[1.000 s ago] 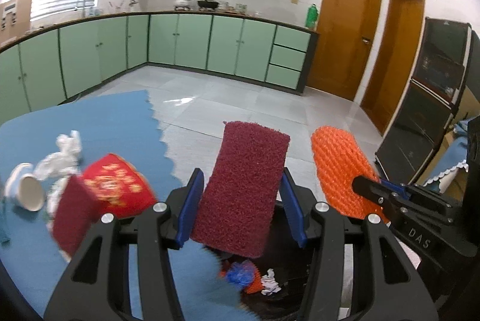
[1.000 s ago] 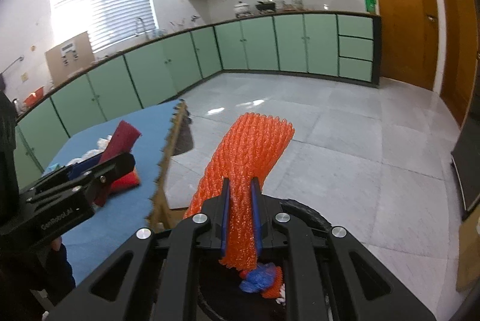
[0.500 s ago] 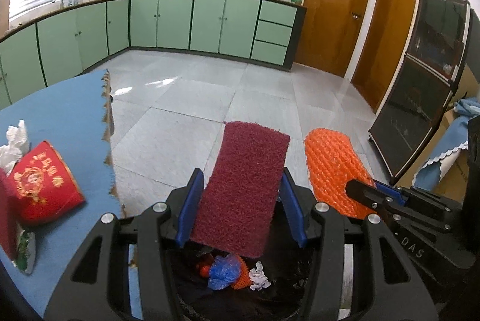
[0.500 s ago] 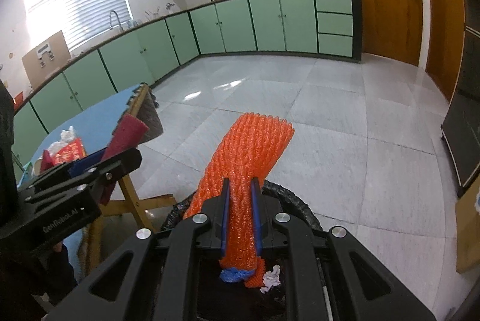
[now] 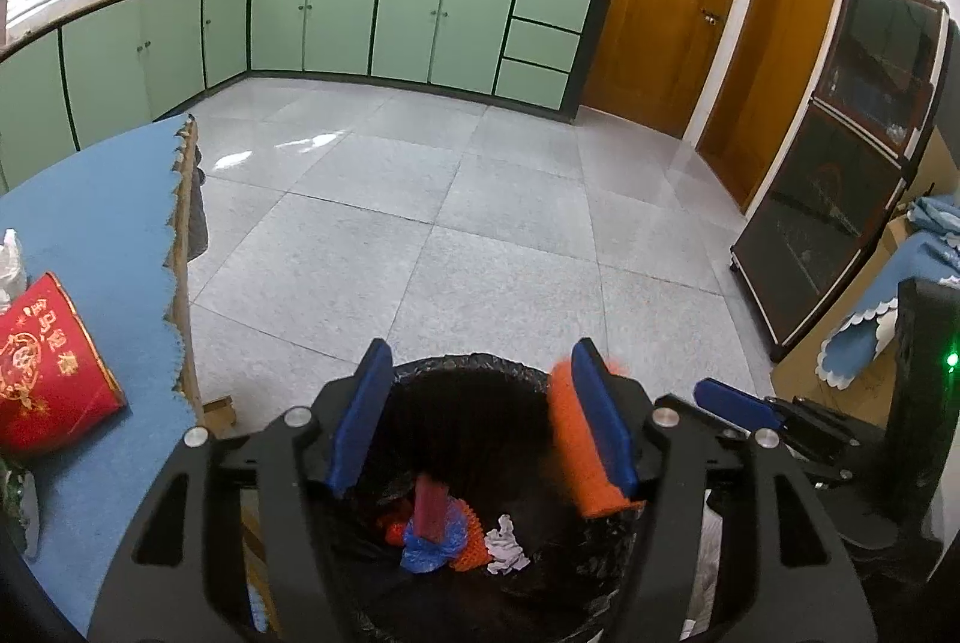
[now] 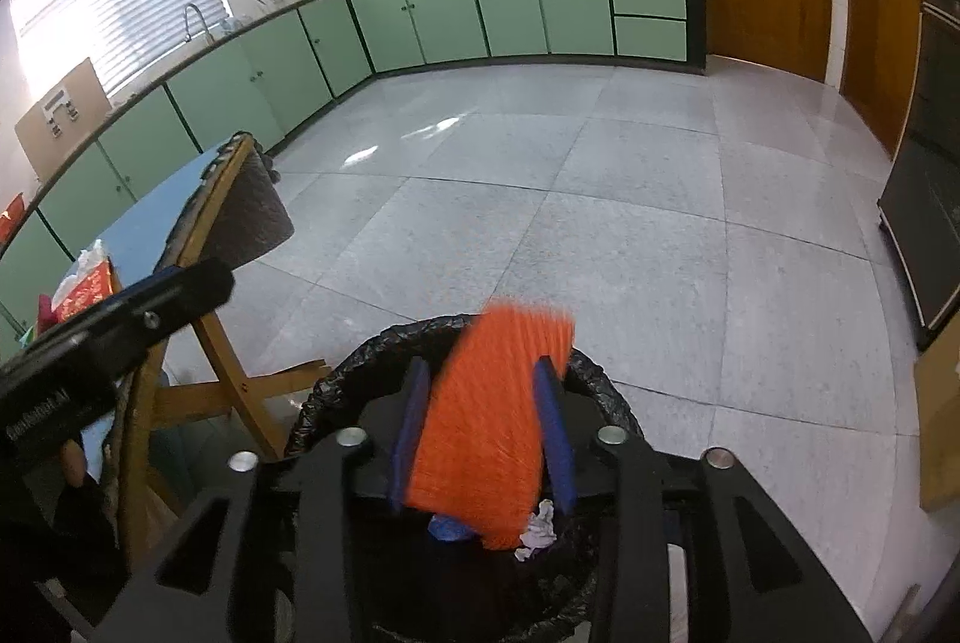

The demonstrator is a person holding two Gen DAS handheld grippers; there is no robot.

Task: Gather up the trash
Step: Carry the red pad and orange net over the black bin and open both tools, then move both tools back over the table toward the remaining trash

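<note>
Blurred orange mesh sleeve [image 6: 489, 421] — ribbed.

Gold Chinese characters and a round gold emblem are showing on the red paper bowl [image 5: 48, 367] at the left edge of the left wrist view; they are too tilted to read surely. White lettering is running along the left gripper [image 6: 114, 343] at the lower left of the right wrist view, too blurred to read.
</note>
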